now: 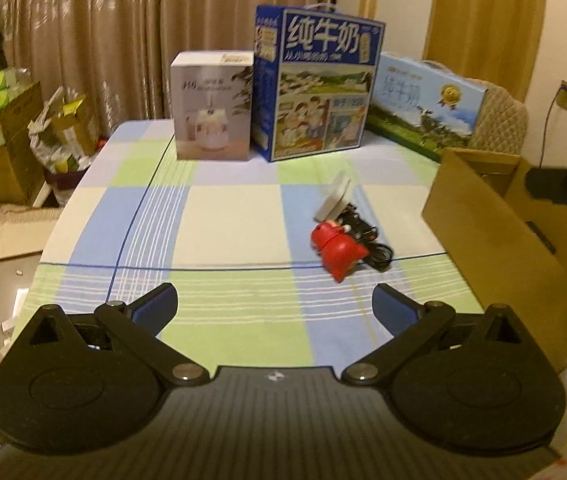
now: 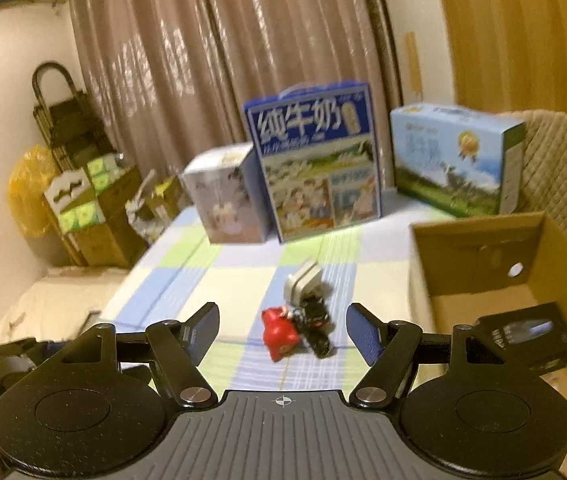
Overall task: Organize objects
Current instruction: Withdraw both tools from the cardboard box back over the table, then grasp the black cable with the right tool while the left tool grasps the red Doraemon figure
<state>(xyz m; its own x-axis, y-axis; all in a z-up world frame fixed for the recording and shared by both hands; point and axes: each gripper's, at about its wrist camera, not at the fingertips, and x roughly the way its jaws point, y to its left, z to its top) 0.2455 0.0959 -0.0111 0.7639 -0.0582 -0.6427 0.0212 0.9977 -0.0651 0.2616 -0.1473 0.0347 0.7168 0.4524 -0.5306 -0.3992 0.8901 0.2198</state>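
Now, taking the red toy (image 1: 337, 245) as the landmark on the checked tablecloth (image 1: 223, 216), a white box with a jar pictured on it (image 1: 213, 106) stands well behind it to the left, at the far edge of the table. Right of that box and touching it stands a tall blue milk carton (image 1: 317, 80), straight behind the toy, and further right lies a pale blue milk carton (image 1: 427, 104) on its long side. The toy lies tipped over, touching a bundle of black cable (image 1: 371, 246) on its right, with a white plug (image 1: 333, 200) just behind it. To the right of the toy an open cardboard box (image 2: 483, 264) holds a small black box (image 2: 531, 334). The left gripper (image 1: 275, 306) hovers near the toy with its jaws wide apart and holds nothing. The right gripper (image 2: 283, 330) is likewise spread wide and empty, and the toy shows between its fingers without touching them.
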